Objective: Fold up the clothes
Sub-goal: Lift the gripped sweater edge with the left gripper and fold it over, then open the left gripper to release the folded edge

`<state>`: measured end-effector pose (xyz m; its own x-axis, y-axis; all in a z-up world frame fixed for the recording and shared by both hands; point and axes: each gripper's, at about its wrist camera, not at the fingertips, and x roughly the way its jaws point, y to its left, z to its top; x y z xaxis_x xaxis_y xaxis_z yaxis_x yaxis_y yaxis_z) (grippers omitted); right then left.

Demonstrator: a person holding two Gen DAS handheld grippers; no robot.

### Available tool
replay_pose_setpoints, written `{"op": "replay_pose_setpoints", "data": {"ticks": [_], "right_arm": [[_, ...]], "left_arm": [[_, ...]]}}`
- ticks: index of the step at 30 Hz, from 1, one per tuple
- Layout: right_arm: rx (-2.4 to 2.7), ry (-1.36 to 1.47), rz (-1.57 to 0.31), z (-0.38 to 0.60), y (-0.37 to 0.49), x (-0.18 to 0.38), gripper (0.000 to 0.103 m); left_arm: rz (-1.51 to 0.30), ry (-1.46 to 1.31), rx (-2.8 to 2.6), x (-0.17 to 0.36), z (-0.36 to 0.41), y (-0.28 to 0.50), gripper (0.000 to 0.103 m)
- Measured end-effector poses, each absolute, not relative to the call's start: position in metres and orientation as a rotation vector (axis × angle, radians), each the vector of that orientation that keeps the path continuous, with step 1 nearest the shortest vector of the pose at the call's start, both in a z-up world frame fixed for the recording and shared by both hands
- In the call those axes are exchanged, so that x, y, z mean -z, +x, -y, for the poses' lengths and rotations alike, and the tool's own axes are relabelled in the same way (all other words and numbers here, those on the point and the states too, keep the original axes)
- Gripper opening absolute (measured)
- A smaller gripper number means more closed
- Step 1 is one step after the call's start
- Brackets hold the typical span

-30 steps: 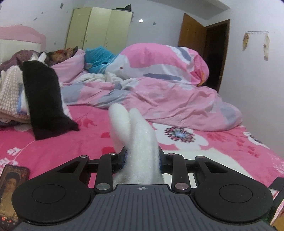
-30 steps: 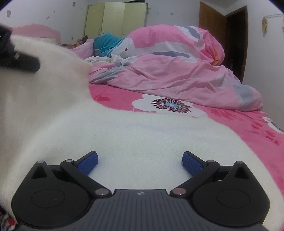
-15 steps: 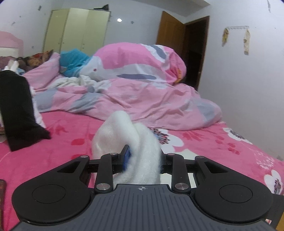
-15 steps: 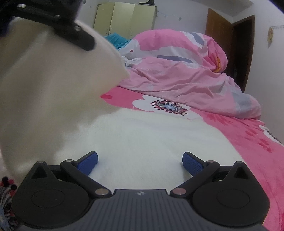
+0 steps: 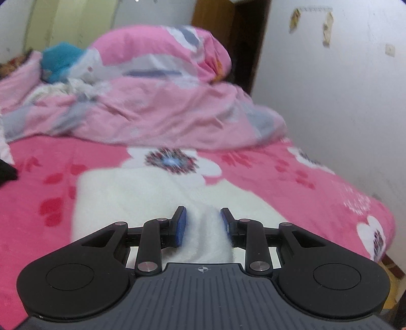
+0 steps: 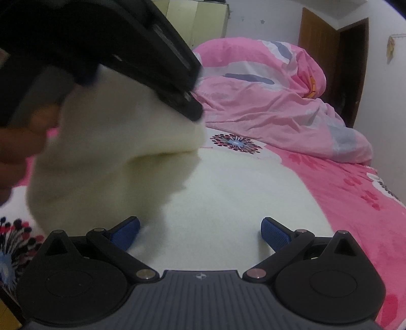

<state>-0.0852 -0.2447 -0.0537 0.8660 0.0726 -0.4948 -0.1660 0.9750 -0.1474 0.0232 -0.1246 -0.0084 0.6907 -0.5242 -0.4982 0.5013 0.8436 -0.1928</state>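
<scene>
A white fluffy garment [image 5: 121, 195] lies spread on the pink flowered bedspread [image 5: 291, 182]. My left gripper [image 5: 203, 223] is shut on a bunched fold of it, which runs back between the blue pads [image 5: 180, 226]. In the right wrist view this left gripper [image 6: 132, 53] crosses the upper left, a hand [image 6: 17, 144] behind it, and the lifted flap [image 6: 114, 152] hangs under it over the flat part of the white garment [image 6: 241, 193]. My right gripper [image 6: 200, 228] stands open low over that flat part, nothing between its fingers.
A crumpled pink duvet [image 5: 157, 101] is heaped across the far half of the bed. A black garment [image 5: 6, 172] shows at the left edge. A white wall [image 5: 342, 101] runs along the right, with a brown door [image 6: 317, 45] and a yellow-green wardrobe [image 6: 203, 22] behind.
My left gripper has carried the white fold rightward and lower over the spread garment; the black garment slid off to the left. In the right wrist view, the left gripper came in from the upper left.
</scene>
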Motion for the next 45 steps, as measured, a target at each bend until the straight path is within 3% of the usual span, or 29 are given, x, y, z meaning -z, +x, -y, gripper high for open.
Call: {"op": "replay_pose_setpoints", "data": {"ticks": [3, 5, 10, 14, 22, 27, 34, 45], "right_arm": [[-0.130, -0.174, -0.519, 0.247, -0.084, 0.054, 0.103], [-0.133, -0.165, -0.525, 0.248, -0.083, 0.055, 0.103], [-0.139, -0.146, -0.538, 0.250, -0.082, 0.055, 0.103], [-0.137, -0.147, -0.547, 0.248, -0.082, 0.055, 0.103], [-0.136, -0.130, -0.563, 0.250, -0.077, 0.056, 0.103], [-0.140, -0.120, -0.567, 0.251, -0.077, 0.056, 0.103], [-0.144, -0.109, -0.571, 0.251, -0.079, 0.055, 0.103], [-0.273, 0.109, -0.504, 0.268, -0.103, 0.020, 0.103]], "left_arm": [[-0.627, -0.059, 0.635, 0.018, 0.127, 0.034, 0.037], [-0.656, -0.107, 0.687, 0.023, 0.123, 0.039, 0.052], [-0.699, -0.305, 0.842, 0.029, 0.100, 0.054, 0.072], [-0.726, -0.517, 1.024, 0.035, 0.079, 0.068, 0.097], [-0.803, -0.837, 1.167, 0.040, 0.062, 0.084, 0.098], [-0.731, -0.915, 1.207, 0.018, 0.041, 0.079, 0.098], [-0.596, -0.726, 0.963, -0.007, -0.007, 0.056, 0.098], [-0.706, -0.332, 0.585, 0.039, 0.004, 0.033, 0.094]]}}
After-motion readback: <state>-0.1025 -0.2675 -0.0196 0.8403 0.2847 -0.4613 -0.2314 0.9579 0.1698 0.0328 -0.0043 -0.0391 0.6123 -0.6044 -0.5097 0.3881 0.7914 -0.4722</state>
